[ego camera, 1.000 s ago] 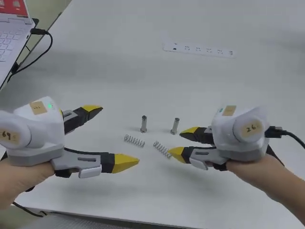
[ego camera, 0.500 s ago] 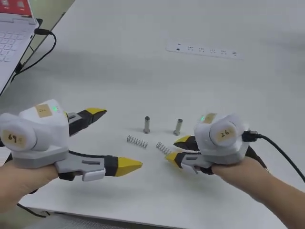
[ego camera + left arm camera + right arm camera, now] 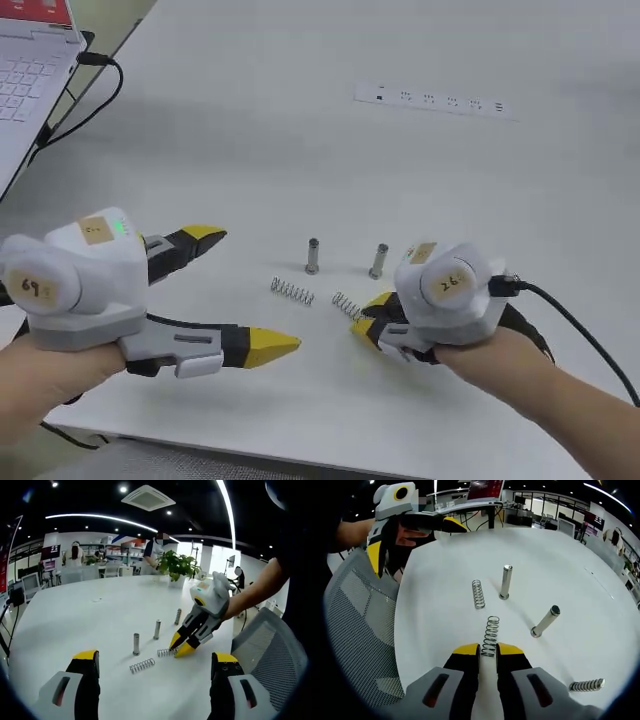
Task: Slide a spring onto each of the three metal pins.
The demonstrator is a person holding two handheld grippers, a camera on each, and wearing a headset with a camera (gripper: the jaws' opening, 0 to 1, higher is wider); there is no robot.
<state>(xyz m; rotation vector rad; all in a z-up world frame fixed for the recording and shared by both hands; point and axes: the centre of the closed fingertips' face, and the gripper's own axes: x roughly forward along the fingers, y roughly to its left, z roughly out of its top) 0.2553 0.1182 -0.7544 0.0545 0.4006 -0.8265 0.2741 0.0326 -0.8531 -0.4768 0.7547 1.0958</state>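
Two short metal pins [image 3: 313,256] [image 3: 379,261] stand upright on the white table [image 3: 300,160]. In the left gripper view, three pins [image 3: 136,644] [image 3: 157,629] [image 3: 178,616] stand in a row. One spring [image 3: 291,291] lies loose in front of them. My right gripper [image 3: 365,318] is low on the table, its jaws pinched on the near end of a second spring [image 3: 490,632], which still lies flat. A third spring [image 3: 587,685] lies off to that gripper's right. My left gripper [image 3: 240,290] hovers at the left, wide open and holding nothing.
A white power strip [image 3: 430,101] lies at the back of the table. A laptop [image 3: 30,50] with a black cable [image 3: 95,85] sits at the far left. A grey mesh chair [image 3: 360,630] stands beside the table's near edge.
My right gripper has slid left to the second spring, and its jaws have narrowed onto the spring's end. The left gripper has barely moved. The head view has shifted slightly.
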